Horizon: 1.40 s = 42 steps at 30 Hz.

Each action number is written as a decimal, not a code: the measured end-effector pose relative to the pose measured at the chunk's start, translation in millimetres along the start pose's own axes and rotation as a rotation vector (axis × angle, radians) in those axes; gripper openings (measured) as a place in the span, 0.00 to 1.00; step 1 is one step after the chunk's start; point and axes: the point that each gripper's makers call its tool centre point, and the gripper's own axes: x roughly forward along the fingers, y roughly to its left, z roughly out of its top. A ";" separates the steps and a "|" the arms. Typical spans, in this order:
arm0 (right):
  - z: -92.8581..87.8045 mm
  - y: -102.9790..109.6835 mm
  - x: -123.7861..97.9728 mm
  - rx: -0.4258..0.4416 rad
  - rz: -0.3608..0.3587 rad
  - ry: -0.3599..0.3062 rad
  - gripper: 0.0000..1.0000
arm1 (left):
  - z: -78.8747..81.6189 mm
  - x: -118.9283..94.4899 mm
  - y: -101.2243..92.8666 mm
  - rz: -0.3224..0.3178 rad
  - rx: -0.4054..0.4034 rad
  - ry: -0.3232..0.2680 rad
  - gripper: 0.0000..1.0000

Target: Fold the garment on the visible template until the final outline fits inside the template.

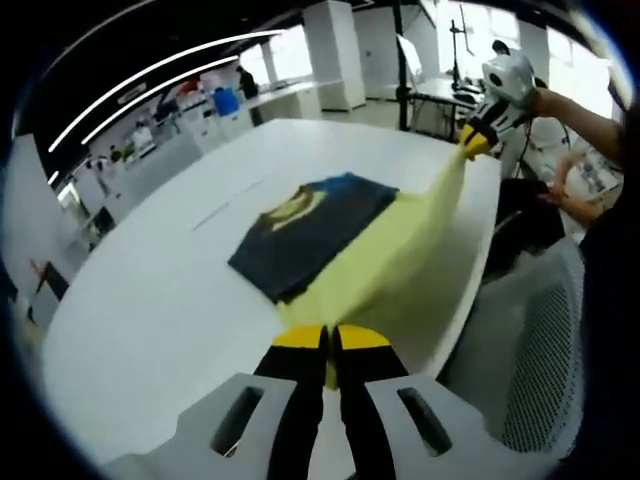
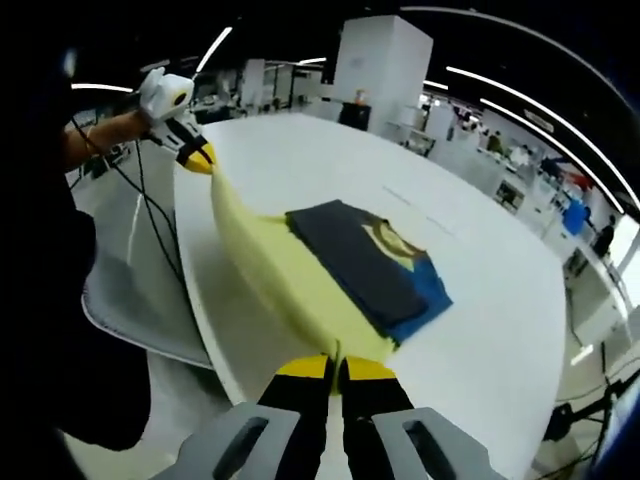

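While its dark, blue-edged part lies flat on the white table (image 1: 150, 300) near the edge closest to the person, the garment (image 1: 310, 235) has its pale yellow part lifted off the tabletop and stretched between the 2 grippers. In the left gripper view, the left gripper (image 1: 330, 340) is seen with its yellow-tipped jaws pressed together on 1 end of the yellow cloth, just over the near table edge. The right gripper (image 1: 478, 138) is seen farther along the same edge, held in a hand (image 1: 545, 100), its jaws pinched on the other end of the yellow cloth. In the right gripper view, the garment (image 2: 370, 265) is shown from the opposite side, with the right gripper (image 2: 335, 368) clamped on the yellow edge and the left gripper (image 2: 200, 158) gripping the far end. A template outline cannot be made out. A mesh chair (image 1: 540, 340) stands beside the table, and desks fill the room behind.
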 end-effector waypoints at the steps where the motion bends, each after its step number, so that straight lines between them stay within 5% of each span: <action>1: 1.5 -2.4 1.6 -0.008 -0.007 0.001 0.00 | 2.1 1.2 2.0 0.002 -0.003 -0.003 0.00; 34: 50.8 -100.7 45.9 -0.085 -0.199 -0.040 0.00 | 62.7 47.6 88.3 0.171 -0.055 -0.114 0.00; 42: 63.5 -127.8 56.8 -0.077 -0.308 -0.034 0.00 | 76.6 59.0 101.2 0.228 -0.063 -0.145 0.00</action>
